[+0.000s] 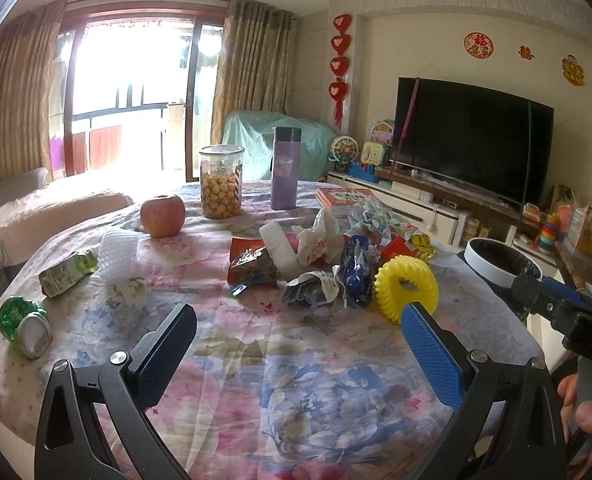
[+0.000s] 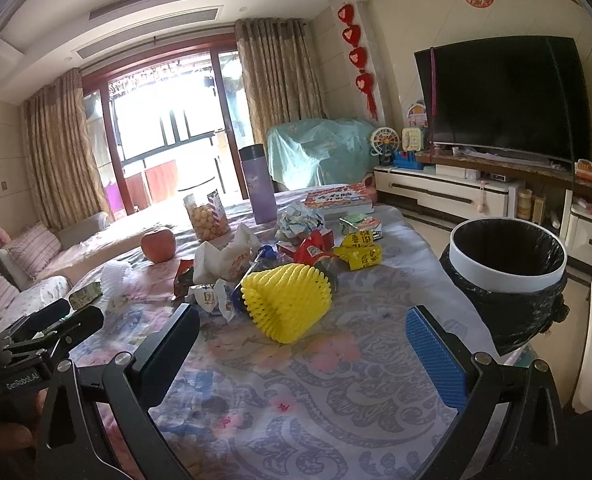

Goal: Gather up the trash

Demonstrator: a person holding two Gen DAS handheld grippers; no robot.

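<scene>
A heap of crumpled wrappers [image 1: 316,264] lies mid-table on the floral cloth, with a yellow foam fruit net [image 1: 406,285] at its right. The same yellow net [image 2: 286,302] sits just beyond my right gripper [image 2: 302,324], which is open and empty. My left gripper [image 1: 298,320] is open too, short of the heap. A crushed green can [image 1: 24,326] and a green carton [image 1: 67,272] lie at the table's left. A white bin with a black liner [image 2: 508,268] stands off the table's right edge; the same bin [image 1: 496,262] shows at right in the left wrist view.
An apple [image 1: 163,215], a jar of round snacks [image 1: 220,182], a purple flask [image 1: 285,168] and a book [image 1: 346,196] stand farther back. A white foam net [image 1: 116,254] lies left of the heap. A sofa [image 2: 36,256] is at left, a TV [image 2: 504,96] at right.
</scene>
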